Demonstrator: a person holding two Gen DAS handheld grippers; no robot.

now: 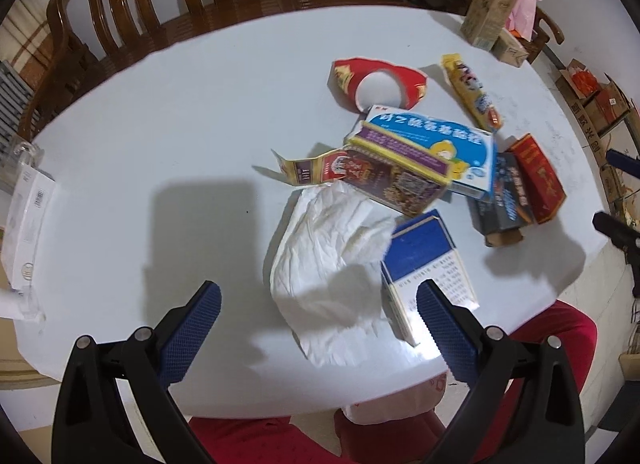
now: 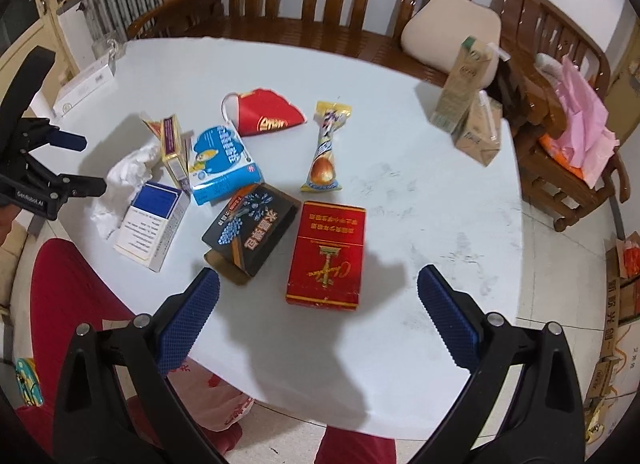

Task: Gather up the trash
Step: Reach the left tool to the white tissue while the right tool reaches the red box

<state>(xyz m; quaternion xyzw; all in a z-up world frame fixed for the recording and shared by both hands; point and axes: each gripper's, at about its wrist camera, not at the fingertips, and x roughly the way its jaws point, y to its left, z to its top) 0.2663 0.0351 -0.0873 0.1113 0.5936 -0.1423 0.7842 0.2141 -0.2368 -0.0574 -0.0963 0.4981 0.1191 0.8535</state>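
Observation:
Trash lies on a white round table (image 1: 160, 124). In the left wrist view my left gripper (image 1: 318, 324) is open above a crumpled white tissue (image 1: 332, 260), with a blue-and-white box (image 1: 428, 268) by its right finger. Behind lie a purple-yellow carton (image 1: 396, 172), a blue medicine box (image 1: 436, 144), a red paper piece (image 1: 380, 80) and a yellow wrapper (image 1: 472, 92). In the right wrist view my right gripper (image 2: 318, 312) is open just in front of a red cigarette box (image 2: 326, 254), with a black box (image 2: 250, 232) to its left. The left gripper also shows there (image 2: 80, 164).
Two tan drink cartons (image 2: 466, 92) stand at the table's far right. A white box (image 1: 24, 224) lies at the left edge. Wooden benches with a cushion (image 2: 452, 32) ring the far side. A pink-and-red plastic bag (image 2: 212, 396) hangs under the near edge. Cardboard boxes (image 2: 616, 304) sit on the floor.

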